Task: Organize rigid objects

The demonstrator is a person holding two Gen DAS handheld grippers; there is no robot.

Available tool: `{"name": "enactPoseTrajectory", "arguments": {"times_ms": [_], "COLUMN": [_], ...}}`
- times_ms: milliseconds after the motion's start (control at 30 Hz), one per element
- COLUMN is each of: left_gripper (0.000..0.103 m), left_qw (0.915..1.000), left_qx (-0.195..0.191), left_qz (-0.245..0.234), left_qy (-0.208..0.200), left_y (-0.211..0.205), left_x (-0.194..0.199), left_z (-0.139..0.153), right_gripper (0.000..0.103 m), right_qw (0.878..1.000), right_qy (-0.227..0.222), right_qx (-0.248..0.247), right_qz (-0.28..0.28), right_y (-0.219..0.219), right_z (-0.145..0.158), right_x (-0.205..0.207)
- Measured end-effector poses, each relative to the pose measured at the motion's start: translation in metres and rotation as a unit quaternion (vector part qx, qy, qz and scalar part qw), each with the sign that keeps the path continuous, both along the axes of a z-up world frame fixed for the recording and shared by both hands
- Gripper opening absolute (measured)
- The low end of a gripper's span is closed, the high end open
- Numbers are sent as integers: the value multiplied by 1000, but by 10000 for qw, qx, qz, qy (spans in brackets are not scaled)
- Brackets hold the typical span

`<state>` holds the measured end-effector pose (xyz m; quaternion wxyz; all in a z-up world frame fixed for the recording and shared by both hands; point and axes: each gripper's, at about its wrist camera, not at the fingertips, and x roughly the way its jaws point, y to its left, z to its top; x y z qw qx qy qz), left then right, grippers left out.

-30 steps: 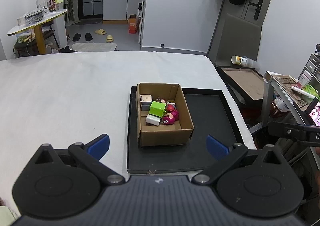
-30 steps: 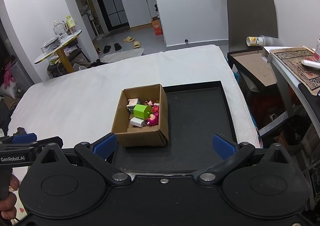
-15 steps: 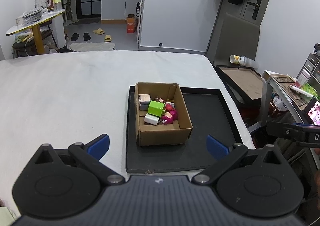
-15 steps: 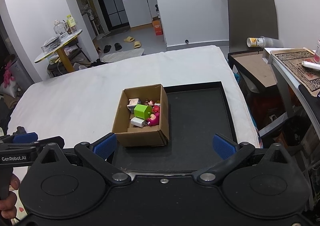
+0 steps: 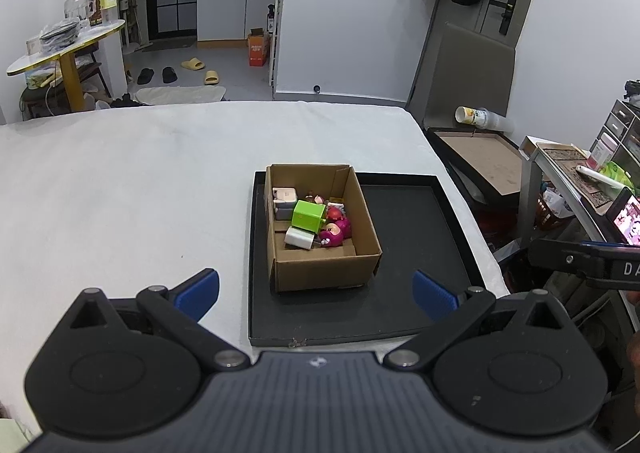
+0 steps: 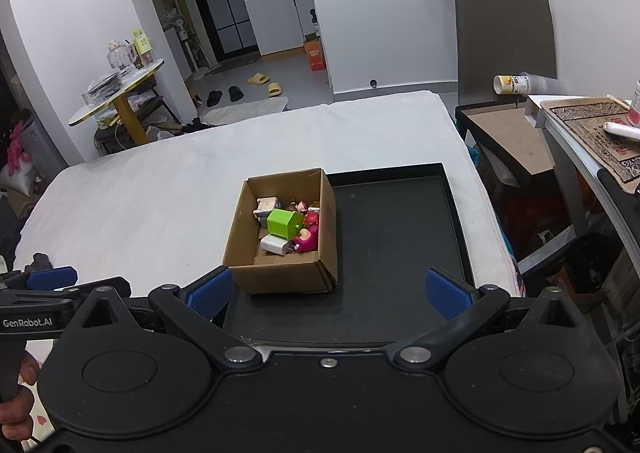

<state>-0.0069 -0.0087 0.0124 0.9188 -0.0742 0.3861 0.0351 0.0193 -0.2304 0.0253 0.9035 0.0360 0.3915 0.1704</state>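
Note:
An open cardboard box (image 5: 328,271) (image 6: 280,277) stands on the left part of a black tray (image 5: 412,237) (image 6: 396,237) on the white table. In the box lie a green cube (image 5: 308,216) (image 6: 284,222), a white charger (image 5: 299,238) (image 6: 274,245), a grey-white charger (image 5: 283,200), and pink and red toy figures (image 5: 335,232) (image 6: 307,237). My left gripper (image 5: 316,289) is open and empty, held above the tray's near edge. My right gripper (image 6: 328,291) is open and empty, also near the tray's front, short of the box.
The white table (image 5: 120,189) spreads to the left and back. Right of it stand a chair with a flat cardboard-lined tray (image 5: 484,157) and a cup (image 5: 474,117), and a side desk (image 6: 588,133). A round side table (image 6: 116,93) stands at the far left.
Both views have shifted only slightly; the box and tray sit a touch lower and left in the left wrist view. Both grippers stay open and nothing in the box has moved.

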Motion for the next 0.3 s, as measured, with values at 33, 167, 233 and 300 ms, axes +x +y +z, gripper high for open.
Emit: {"name": "enactPoseTrajectory", "arguments": {"times_ms": [33,167,233,300], "left_gripper": [102,102,102,102], "left_qw": [10000,10000,10000,10000], "left_qx": [4,20,12,-11], "left_qz": [-5,-19,-7,-7], "left_qy": [0,-8,-7,-16], "left_y": [0,-1,-1,0], "left_x": [0,0,0,0], "left_z": [0,0,0,0], "right_gripper": [103,103,103,103], "right_qw": [10000,10000,10000,10000], "right_qy": [5,26,29,43], "right_qx": [-2,4,2,1], "right_qz": [-5,-26,-31,-41], "right_y": [-1,-2,-2,-2], "right_z": [0,-2,-2,-4], "right_x": [0,2,3,3]}}
